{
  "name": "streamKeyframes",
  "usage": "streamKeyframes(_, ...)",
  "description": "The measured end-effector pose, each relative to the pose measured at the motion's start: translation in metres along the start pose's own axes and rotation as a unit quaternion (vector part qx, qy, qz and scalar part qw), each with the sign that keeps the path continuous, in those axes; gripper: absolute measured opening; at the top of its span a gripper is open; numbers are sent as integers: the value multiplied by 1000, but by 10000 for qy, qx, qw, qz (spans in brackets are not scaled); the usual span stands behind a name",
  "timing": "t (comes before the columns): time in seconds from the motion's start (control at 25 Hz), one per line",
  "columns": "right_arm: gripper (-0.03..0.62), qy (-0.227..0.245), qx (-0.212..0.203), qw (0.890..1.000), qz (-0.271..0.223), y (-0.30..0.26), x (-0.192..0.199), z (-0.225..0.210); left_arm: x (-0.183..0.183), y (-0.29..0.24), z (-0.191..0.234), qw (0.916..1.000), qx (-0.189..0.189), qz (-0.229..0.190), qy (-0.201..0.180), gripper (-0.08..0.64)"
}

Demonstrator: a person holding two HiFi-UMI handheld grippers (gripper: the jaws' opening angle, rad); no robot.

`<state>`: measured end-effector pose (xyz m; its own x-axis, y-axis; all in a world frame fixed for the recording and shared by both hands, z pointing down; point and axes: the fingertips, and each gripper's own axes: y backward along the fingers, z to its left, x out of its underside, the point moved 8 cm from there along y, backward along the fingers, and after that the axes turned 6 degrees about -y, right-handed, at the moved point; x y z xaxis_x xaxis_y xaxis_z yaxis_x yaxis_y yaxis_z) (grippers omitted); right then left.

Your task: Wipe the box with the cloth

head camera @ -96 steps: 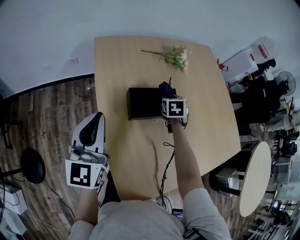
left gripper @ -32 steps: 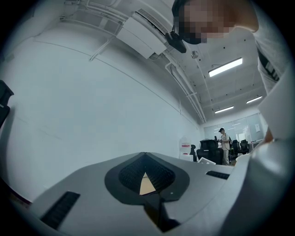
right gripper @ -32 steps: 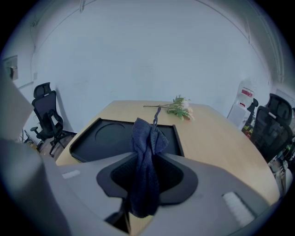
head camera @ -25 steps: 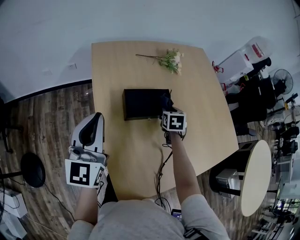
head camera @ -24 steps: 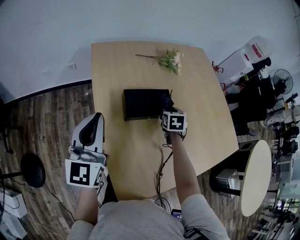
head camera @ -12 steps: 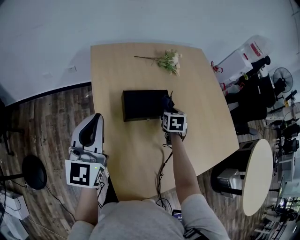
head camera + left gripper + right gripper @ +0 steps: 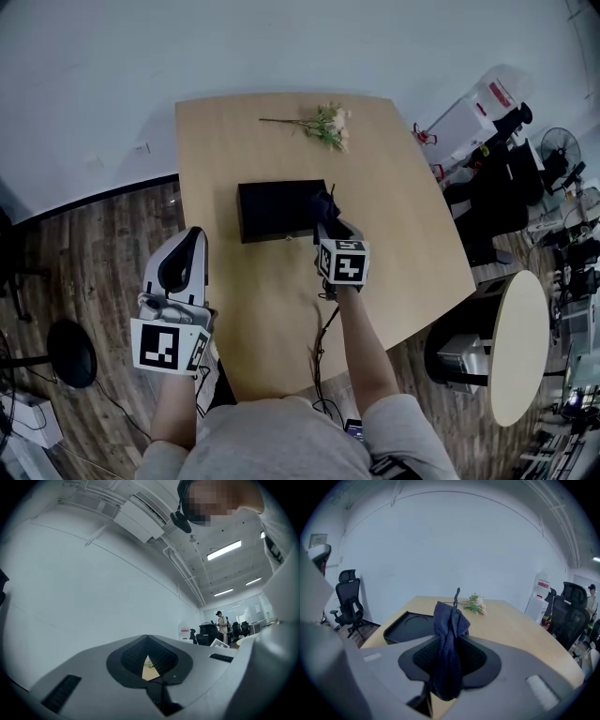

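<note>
Dark blue cloth (image 7: 447, 639) pinched in right gripper (image 7: 330, 225) at flat black rectangular box (image 7: 272, 208) right end, left gripper (image 7: 184, 265) closed empty, well apart from box

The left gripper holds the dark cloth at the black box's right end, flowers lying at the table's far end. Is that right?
Wrong gripper: the right gripper holds the dark cloth, bunched between its fingers, as the right gripper view shows. The black box and far-end flowers stand as stated.

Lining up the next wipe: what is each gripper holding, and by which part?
Right gripper is shut on the dark cloth, pinching its bunched middle; ends stick out above and below. Left gripper is shut on nothing.
</note>
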<state>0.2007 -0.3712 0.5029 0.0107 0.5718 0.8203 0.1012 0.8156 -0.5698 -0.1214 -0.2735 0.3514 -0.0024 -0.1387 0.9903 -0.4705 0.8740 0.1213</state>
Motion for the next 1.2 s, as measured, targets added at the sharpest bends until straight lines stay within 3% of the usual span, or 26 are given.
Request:
streamKeyframes(0.4, 130, -25, -133, 9967, -805, 72, -1, 8, -21, 12, -25, 9998, 87, -149, -30, 8)
streamKeyframes(0.96, 132, -182, -477, 9840, -1710, 162, -4, 16, -48, 34, -55, 9994, 69, -308, -141, 8)
streamKeyframes(1.2, 132, 5, -438, 9766, -2108, 202, -8, 16, -59, 45, -71, 9991, 58, -385, -166, 8)
